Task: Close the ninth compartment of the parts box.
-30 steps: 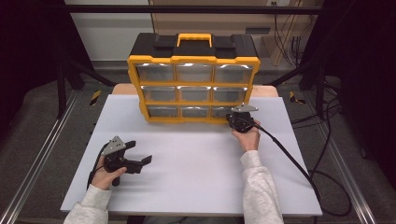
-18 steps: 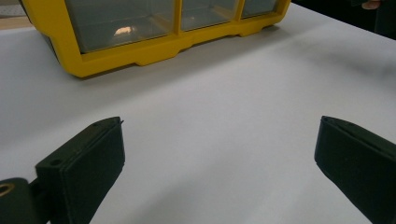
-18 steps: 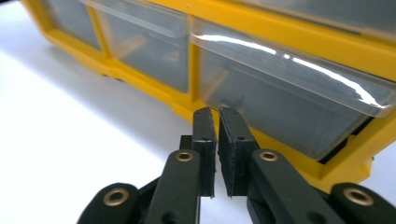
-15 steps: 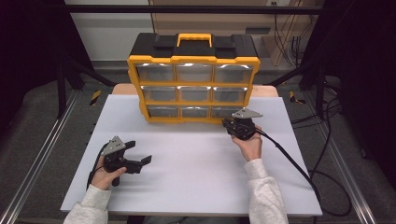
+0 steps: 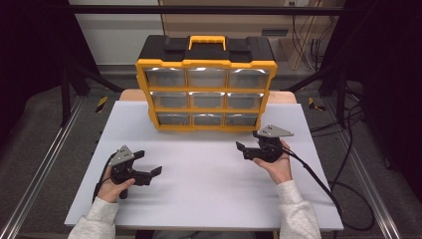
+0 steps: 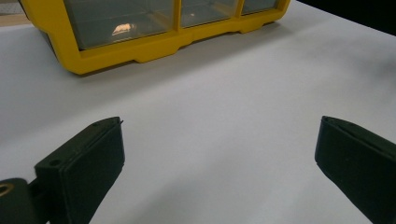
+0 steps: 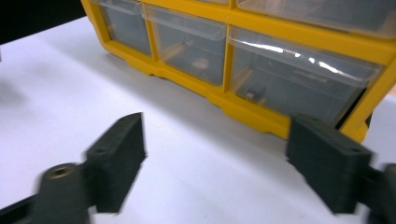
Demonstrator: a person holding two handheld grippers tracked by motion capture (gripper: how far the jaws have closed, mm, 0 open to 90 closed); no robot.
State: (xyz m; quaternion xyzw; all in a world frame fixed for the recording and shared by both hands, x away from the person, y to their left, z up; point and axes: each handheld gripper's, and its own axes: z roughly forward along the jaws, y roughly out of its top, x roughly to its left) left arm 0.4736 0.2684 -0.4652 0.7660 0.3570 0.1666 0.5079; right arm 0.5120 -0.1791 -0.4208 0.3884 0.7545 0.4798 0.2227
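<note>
One yellow organizer [image 5: 206,94] — nine clear drawers — two empty, wide-jawed grippers.

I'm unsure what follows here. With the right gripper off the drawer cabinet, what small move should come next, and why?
Probably bring the right gripper back toward the yellow drawer cabinet, aiming at a bottom-row drawer. Its fingers have just been opening and stand wide with nothing between them, off the cabinet front. All drawers look shut. The left gripper rests open on the white table.

drawer contents [image 7: 254,93]: too small | organizer [image 6: 140,46]: top cut off
</note>
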